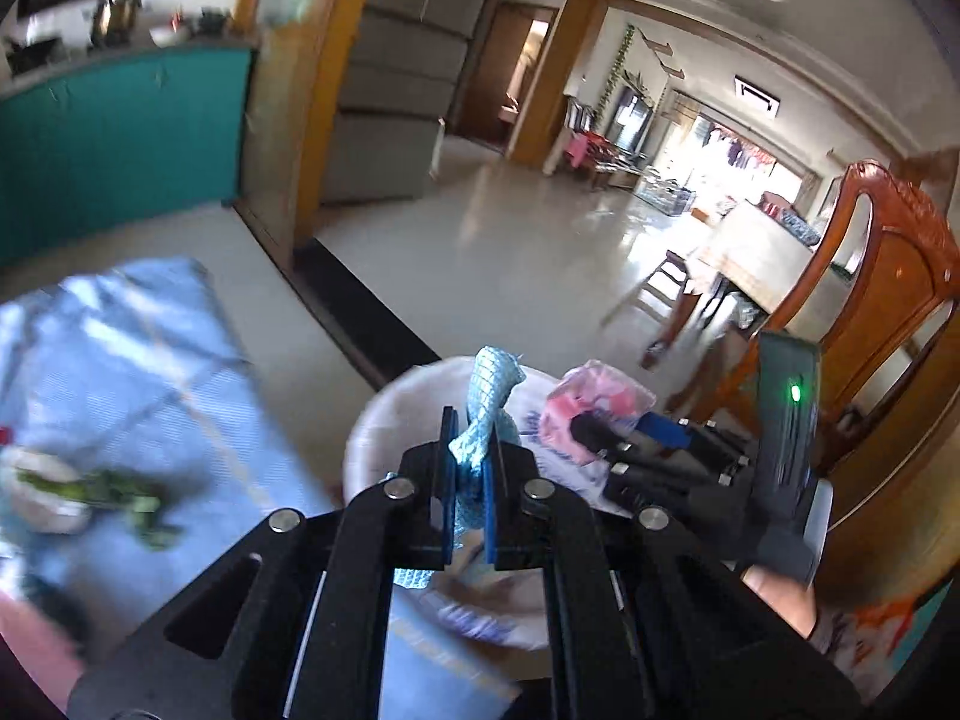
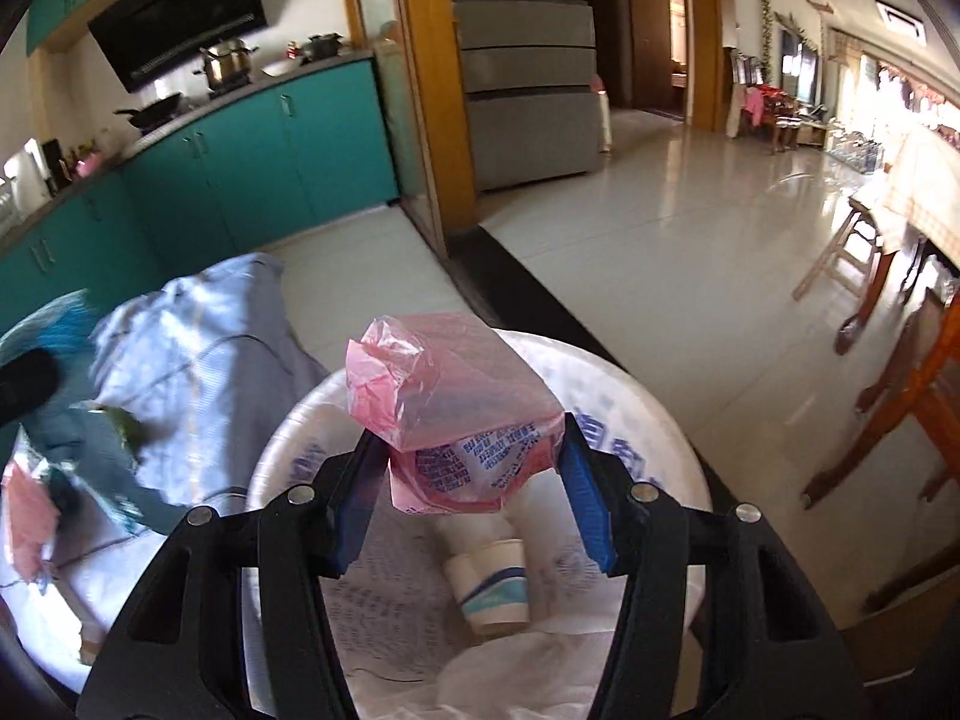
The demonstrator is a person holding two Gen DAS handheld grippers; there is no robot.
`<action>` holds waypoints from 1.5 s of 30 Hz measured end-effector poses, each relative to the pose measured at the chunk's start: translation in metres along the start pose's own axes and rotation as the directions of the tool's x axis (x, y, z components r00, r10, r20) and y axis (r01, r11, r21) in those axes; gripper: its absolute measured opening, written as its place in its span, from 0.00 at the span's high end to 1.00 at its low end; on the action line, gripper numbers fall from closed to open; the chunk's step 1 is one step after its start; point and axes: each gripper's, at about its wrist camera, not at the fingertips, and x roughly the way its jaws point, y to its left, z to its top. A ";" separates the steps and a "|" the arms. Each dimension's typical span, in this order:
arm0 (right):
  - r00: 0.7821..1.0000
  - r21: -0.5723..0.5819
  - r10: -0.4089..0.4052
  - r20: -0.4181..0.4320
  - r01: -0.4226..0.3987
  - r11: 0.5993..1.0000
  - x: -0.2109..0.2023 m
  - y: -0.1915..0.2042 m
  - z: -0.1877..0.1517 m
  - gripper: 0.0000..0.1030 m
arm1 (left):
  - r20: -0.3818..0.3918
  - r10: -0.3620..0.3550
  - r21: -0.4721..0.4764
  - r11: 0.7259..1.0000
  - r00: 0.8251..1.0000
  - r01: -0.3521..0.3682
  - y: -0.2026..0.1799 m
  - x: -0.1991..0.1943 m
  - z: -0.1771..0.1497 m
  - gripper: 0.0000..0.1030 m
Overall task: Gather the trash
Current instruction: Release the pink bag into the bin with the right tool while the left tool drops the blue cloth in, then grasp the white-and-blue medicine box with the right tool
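right now both grippers hang over the white-lined trash bin (image 2: 630, 420), which stands on the pale floor beside a table draped in a light blue cloth (image 1: 120, 348). the left gripper (image 1: 471, 468) has its jaws pressed tight on a twisted light blue rag (image 1: 489, 408), whose upper end sticks up above the bin's near rim. the right gripper (image 2: 474, 468) pinches a crumpled pink plastic bag (image 2: 444, 396) with a printed wrapper inside, held above the bin's mouth; from the left wrist camera that same bag shows just right of the rag. down inside the bin lies a paper cup (image 2: 495, 591) with a teal band, on its side on the liner. on the cloth, left of the bin, green vegetable scraps (image 1: 114, 492) lie by a white bowl (image 1: 42, 492), all rather blurred
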 end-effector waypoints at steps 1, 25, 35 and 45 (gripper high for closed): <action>1.000 0.003 -0.021 -0.005 0.021 1.000 0.003 -0.002 -0.001 0.45 | -0.013 -0.022 -0.009 1.000 1.000 0.022 -0.004 0.013 0.001 0.92; 0.886 -0.230 0.458 -0.069 -0.461 0.857 -0.001 0.130 -0.013 0.11 | 0.059 0.549 -0.262 0.815 0.834 -0.518 0.100 -0.190 -0.107 0.11; 0.751 -0.589 0.590 -0.296 -0.630 0.506 -0.061 0.269 -0.087 0.11 | -0.011 0.696 -0.350 0.670 0.718 -0.654 0.141 -0.261 -0.161 0.10; 0.785 -0.678 0.494 -0.375 -0.595 0.431 -0.051 0.327 -0.125 0.11 | -0.033 0.701 -0.389 0.648 0.713 -0.655 0.149 -0.279 -0.181 0.10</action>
